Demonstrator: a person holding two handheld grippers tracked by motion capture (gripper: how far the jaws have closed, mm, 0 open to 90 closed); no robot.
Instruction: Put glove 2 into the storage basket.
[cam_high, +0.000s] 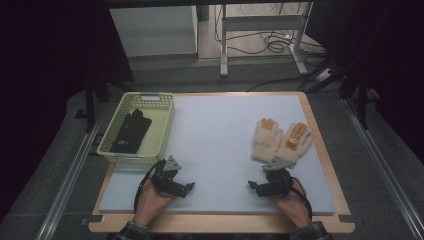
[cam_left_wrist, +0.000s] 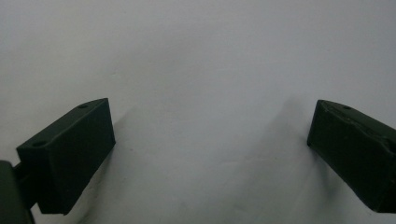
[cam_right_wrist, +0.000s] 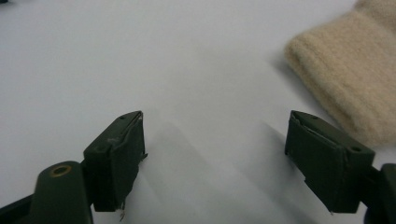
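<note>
Right gripper (cam_high: 256, 186), jaws apart, rests near the cream gloves (cam_high: 280, 140); left gripper (cam_high: 186, 187) likewise apart. Next: reach and clamp a glove cuff.

High view: fixed above person's side, faces forward and down, takes in whole tabletop (cam_high: 320, 145), floor beyond.

Left gripper view: rides left tongs (cam_left_wrist: 210, 154), low, very near pale mat (cam_left_wrist: 201, 60).

Right gripper view: rides right tongs (cam_right_wrist: 215, 154), equally near, tilted down.

Shared: cream glove (cam_right_wrist: 355, 79) cuff at right gripper view's edge is cream glove (cam_high: 266, 141) in high view; mat common to all three.
</note>
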